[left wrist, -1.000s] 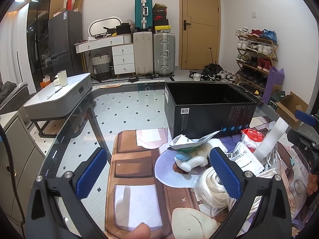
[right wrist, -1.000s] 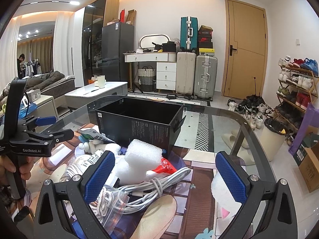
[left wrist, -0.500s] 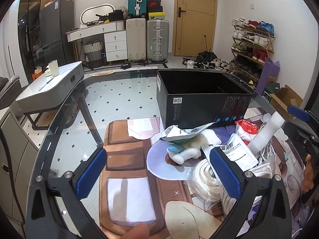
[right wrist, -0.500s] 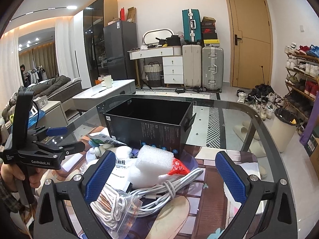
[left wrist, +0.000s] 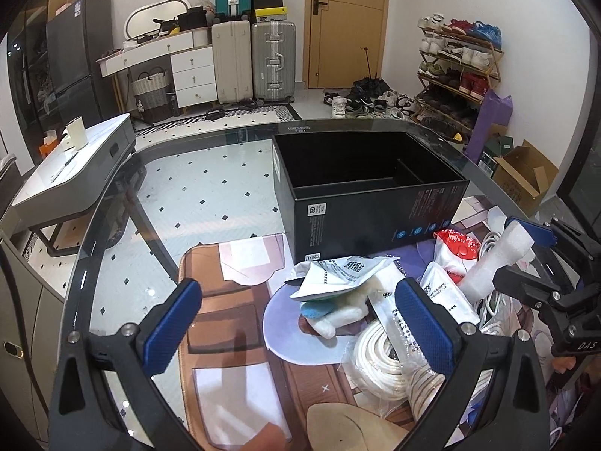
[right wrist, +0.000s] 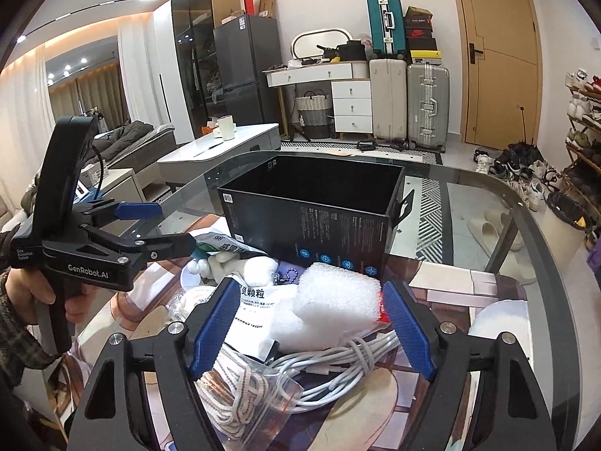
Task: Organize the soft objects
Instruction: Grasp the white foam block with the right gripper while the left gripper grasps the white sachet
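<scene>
Glass tabletop (left wrist: 210,173) lies bare beyond the clutter; right gripper (right wrist: 311,323) closing round foam (right wrist: 334,293).

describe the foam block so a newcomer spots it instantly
Start at the open black box on the glass table. In front of its printed side lies a heap of packets and cables; the foam block sits on top, between the closing jaws of the right gripper. It alone is bubbly white and chunky.

This is somebody's home, a lived-in front room by the entrance door (left wrist: 347,24). Suitcases (left wrist: 251,62) stand stacked against the far wall beside a white dresser (left wrist: 189,71), and a fridge (right wrist: 246,75) fills the corner. A loaded shoe rack (left wrist: 456,71) lines the side wall, with loose shoes scattered beyond the glass table's (left wrist: 210,188) far edge.
</scene>
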A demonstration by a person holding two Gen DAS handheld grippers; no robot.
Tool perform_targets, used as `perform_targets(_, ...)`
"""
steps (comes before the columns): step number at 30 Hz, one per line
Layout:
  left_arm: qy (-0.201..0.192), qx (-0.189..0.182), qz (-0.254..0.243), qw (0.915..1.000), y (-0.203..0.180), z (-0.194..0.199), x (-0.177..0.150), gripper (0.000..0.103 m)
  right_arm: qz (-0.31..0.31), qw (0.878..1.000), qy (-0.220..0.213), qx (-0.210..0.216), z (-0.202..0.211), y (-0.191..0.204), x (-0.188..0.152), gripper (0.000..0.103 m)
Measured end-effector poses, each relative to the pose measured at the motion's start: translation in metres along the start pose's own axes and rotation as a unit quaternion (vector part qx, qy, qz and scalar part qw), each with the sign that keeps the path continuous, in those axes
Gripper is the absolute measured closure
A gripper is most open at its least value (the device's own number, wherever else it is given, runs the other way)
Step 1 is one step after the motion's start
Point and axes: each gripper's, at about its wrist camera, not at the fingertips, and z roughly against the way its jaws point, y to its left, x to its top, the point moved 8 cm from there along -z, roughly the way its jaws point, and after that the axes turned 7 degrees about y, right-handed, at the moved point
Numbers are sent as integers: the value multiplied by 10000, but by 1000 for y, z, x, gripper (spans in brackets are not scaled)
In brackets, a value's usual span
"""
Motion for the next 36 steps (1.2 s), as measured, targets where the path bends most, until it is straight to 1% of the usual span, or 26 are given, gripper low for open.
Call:
perform_targets(5,179,-28,-174,9997,-3,-10,5,1,-168,9998,68,120,-2,-10,-1,38)
perform_targets(7,234,-28,-231,9995,-4,-14,7,1,-218,9996,113,149,-3,-13,-1,47)
perform_targets(8,260,-41,-255,9993,-5,-15,7,3,-238,9995,117,173,-4,-14,-2,48)
perform_targets(9,281,-47,-283,9992,-7,-16,8,6,-250,9994,117,190,-4,-15,-2,52)
perform_targets(11,300,-29,-342,9990,-11,-17,11,9,-274,9993,126,214,-4,-17,-2,58)
perform_targets(12,315,-23,-362,9988,-12,-18,11,10,-282,9992,143,243,-5,-17,-3,63)
perform_targets(13,337,-14,-373,9987,-13,-19,11,11,-289,9991,159,260,-5,-18,-3,66)
perform_targets(15,416,20,-363,9985,-13,-23,10,16,-297,9991,129,278,-5,-18,-3,67)
perform_targets(19,481,-44,-288,9984,-16,-26,11,17,-298,9991,61,305,-2,-18,0,67)
perform_targets(21,514,-82,-269,9983,-19,-27,12,25,-299,9990,33,321,-1,-17,0,67)
perform_targets(25,568,-120,-190,9981,-23,-30,16,28,-279,9991,-24,319,1,-17,0,67)
perform_targets(27,623,-174,-139,9978,-23,-33,16,36,-292,9990,-33,335,3,-17,0,67)
perform_targets(31,700,-278,-35,9972,-24,-36,16,41,-278,9991,-71,323,5,-17,0,68)
perform_targets(34,651,-270,-23,9975,-23,-35,18,45,-287,9990,-112,319,7,-18,2,68)
perform_targets(36,682,-315,4,9972,-24,-35,18,50,-301,9990,-130,319,7,-18,3,68)
